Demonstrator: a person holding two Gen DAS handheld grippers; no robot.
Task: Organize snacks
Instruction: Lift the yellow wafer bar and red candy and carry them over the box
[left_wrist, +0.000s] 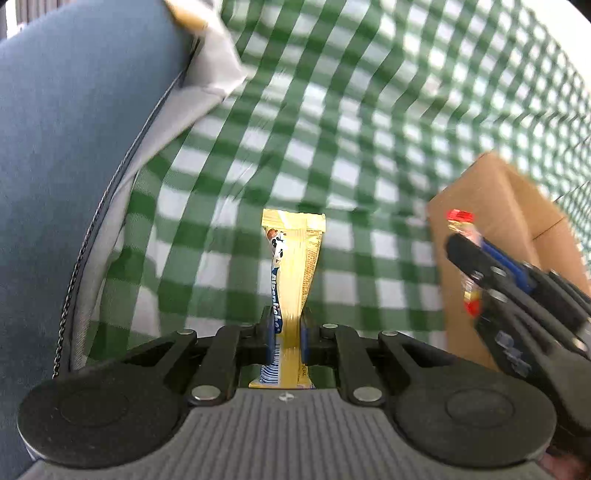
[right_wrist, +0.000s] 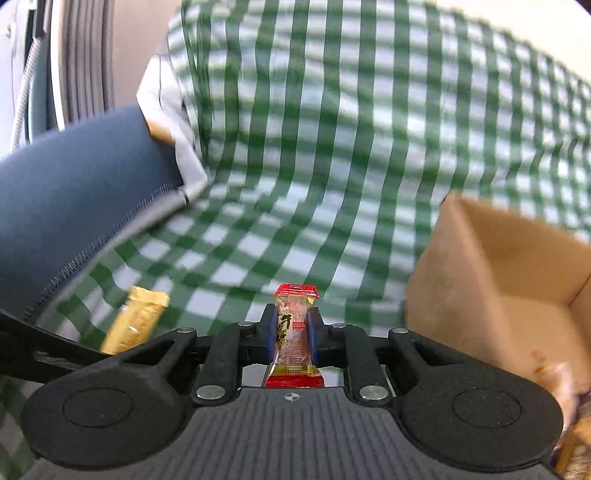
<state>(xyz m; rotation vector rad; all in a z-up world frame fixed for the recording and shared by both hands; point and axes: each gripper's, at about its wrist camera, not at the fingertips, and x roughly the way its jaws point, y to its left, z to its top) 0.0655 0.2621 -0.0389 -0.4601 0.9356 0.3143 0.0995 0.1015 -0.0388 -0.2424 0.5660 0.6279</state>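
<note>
Left wrist view: the left gripper (left_wrist: 287, 332) is clamped on a gold snack bar (left_wrist: 293, 266). The blue pads press the wrapper from both sides near its lower third. The bar stands upright between the pads, with its sealed top edge well above them and its barcode end below, close to the camera housing. It is held clear of the green-and-white checked cloth (left_wrist: 332, 110). To the right, the right gripper (left_wrist: 466, 254) enters the frame slantwise, carrying a small red-ended candy (left_wrist: 460, 218), blurred. Directly behind it stands a brown cardboard box (left_wrist: 491, 192). A dark blue bag (left_wrist: 74, 147) with a zip edge and pale lining fills the left side.

Right wrist view: the right gripper (right_wrist: 291, 332) is closed on the red-ended candy (right_wrist: 293, 332), a clear wrapper with red seals at top and bottom. The pads grip its middle, and the candy stands upright between them. The cardboard box (right_wrist: 461, 280) sits to the right, open at the top, its contents not discernible. At lower left the gold snack bar (right_wrist: 135, 321) shows, partly hidden by a dark gripper part. The blue bag (right_wrist: 74, 192) lies at left on the checked cloth (right_wrist: 332, 147).
</note>
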